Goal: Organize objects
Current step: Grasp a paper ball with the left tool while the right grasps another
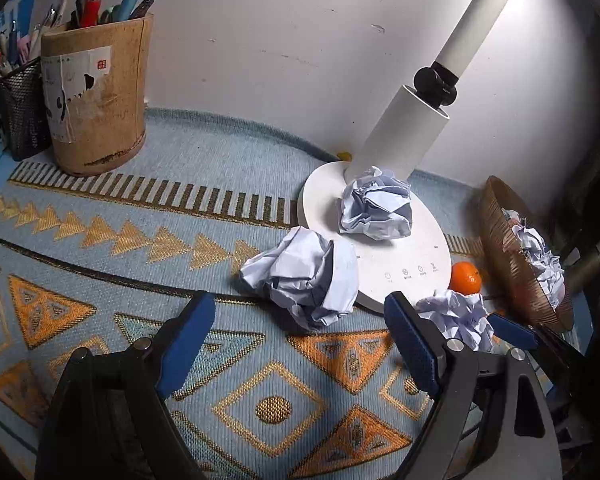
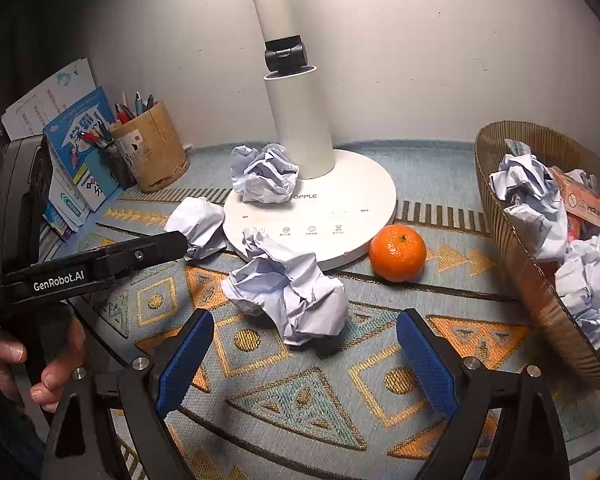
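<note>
Both pairs of blue-padded jaws are hanging spread, gripping nothing: the left gripper (image 1: 300, 336) is facing one crumpled paper ball (image 1: 302, 278), the right gripper (image 2: 304, 356) another (image 2: 288, 294). Beneath them a woven patterned cloth (image 2: 300, 400) is covering the table, reaching a white lamp base (image 2: 340, 208), a glossy orange (image 2: 398, 253), a ribbed basket (image 2: 512, 264) and the scuffed wall (image 1: 280, 40).

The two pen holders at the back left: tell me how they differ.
The tan pen holder is a solid, wide cylinder with a torn paper label; the black mesh holder beside it is see-through wire, narrower and shorter. The tan one stands nearer the lamp base; the mesh one sits next to the books. Both stand upright on the patterned cloth, full of pens.
</note>
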`<control>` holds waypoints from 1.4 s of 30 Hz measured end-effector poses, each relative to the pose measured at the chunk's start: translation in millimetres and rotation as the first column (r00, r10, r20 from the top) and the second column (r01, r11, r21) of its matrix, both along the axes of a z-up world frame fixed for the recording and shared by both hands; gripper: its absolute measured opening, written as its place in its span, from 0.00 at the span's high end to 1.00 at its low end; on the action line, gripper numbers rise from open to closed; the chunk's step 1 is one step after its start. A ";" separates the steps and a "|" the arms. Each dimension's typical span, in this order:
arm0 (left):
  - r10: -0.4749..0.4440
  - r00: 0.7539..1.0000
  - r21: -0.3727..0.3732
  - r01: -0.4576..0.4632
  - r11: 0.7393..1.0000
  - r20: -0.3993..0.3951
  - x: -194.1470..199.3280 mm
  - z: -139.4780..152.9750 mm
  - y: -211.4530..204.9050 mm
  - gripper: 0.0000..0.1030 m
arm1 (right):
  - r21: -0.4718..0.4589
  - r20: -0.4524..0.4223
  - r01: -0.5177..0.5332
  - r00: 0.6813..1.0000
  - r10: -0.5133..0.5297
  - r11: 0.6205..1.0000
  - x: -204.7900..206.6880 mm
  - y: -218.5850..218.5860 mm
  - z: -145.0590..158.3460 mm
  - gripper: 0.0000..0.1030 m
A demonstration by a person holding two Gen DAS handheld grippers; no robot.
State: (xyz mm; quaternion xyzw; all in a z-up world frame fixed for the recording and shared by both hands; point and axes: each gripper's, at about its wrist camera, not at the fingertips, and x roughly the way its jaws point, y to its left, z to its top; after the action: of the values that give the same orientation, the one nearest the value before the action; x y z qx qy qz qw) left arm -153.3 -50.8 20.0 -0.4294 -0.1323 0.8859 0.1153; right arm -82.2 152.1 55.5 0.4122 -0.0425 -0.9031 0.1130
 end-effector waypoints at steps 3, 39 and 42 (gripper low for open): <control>-0.010 1.000 0.002 0.010 1.000 0.008 -9.3 -3.8 5.8 0.18 | 0.030 0.004 -0.011 1.000 0.011 0.999 -10.2 -6.6 -6.9 0.10; 0.114 0.984 -0.006 -0.116 0.993 -0.136 187.2 2.7 54.9 0.54 | -0.014 -0.013 0.059 0.998 -0.059 0.998 148.9 45.7 -6.9 0.32; 0.113 0.986 0.009 -0.112 0.994 -0.127 186.9 1.8 53.3 0.54 | -0.027 -0.028 0.060 0.998 -0.060 0.998 151.5 47.7 -5.6 0.31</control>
State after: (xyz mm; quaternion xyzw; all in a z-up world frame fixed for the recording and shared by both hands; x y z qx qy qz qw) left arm 33.6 2.5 21.8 -0.3639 -0.1494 0.9164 0.0737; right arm 69.3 199.7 49.9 0.3962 -0.0653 -0.9112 0.0919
